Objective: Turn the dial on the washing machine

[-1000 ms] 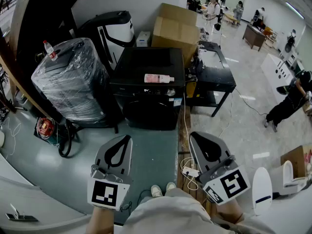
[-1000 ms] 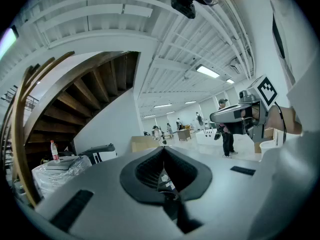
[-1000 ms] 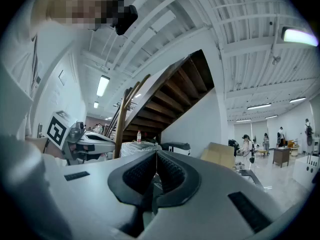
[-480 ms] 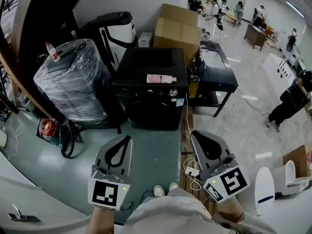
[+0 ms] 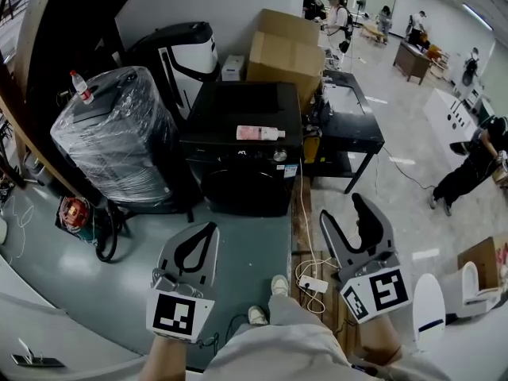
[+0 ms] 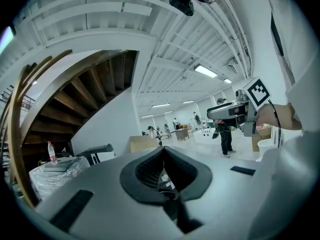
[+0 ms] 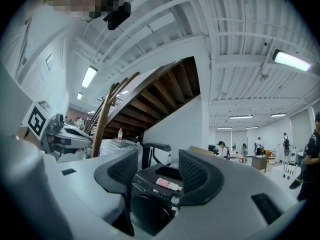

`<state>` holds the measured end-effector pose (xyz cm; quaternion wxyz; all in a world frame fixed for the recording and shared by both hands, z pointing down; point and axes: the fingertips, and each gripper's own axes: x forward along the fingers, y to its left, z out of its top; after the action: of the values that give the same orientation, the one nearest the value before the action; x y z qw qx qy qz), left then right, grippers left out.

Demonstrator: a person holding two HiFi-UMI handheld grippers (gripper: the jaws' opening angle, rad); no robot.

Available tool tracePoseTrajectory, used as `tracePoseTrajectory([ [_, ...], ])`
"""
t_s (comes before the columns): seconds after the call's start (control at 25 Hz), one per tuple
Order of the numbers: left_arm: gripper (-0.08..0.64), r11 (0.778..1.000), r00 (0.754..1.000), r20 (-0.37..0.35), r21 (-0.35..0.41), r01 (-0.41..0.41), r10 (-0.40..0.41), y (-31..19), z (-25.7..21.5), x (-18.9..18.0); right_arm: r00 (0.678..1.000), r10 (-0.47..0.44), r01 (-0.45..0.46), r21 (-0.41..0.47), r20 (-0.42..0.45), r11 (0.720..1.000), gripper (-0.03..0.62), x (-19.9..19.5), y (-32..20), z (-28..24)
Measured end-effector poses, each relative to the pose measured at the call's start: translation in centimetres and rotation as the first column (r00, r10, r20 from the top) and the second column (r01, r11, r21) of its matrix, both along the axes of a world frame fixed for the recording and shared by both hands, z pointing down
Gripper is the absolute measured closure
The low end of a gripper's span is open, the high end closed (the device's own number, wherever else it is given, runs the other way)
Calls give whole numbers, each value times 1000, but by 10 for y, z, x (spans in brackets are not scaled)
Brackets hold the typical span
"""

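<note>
The black washing machine [image 5: 238, 177] stands on the floor well ahead of the person, with its silver dial [image 5: 279, 155] at the right end of the control strip. The step in hand looks to be the approach: bring the right tongs [image 5: 343, 210], now opening with nothing between them, squarely onto the dial, clear of the pink bottle [image 5: 259, 133] lying on the lid. The left tongs [image 5: 208, 228] are pressed together and empty. The count is one machine, one dial, one bottle and two tongs.

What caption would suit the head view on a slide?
Person faces black washing machine, pink bottle on top; left gripper shut, right gripper opening.
</note>
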<state>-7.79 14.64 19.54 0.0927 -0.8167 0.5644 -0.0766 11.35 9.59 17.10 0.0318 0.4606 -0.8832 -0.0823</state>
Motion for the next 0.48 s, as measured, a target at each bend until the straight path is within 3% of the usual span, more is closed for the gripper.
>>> tracePoseTrajectory([
  [0.12,538,1000,1000,-31,-11,3,-3,-10,4,-1,999,2,-3,-9,-32,1000,321,-1,-9,6],
  [0.48,538,998,1000,-11,-56,1,-2,-52,17,-3,1000,-21,20,-57,-19,998,318,-3,-55,24],
])
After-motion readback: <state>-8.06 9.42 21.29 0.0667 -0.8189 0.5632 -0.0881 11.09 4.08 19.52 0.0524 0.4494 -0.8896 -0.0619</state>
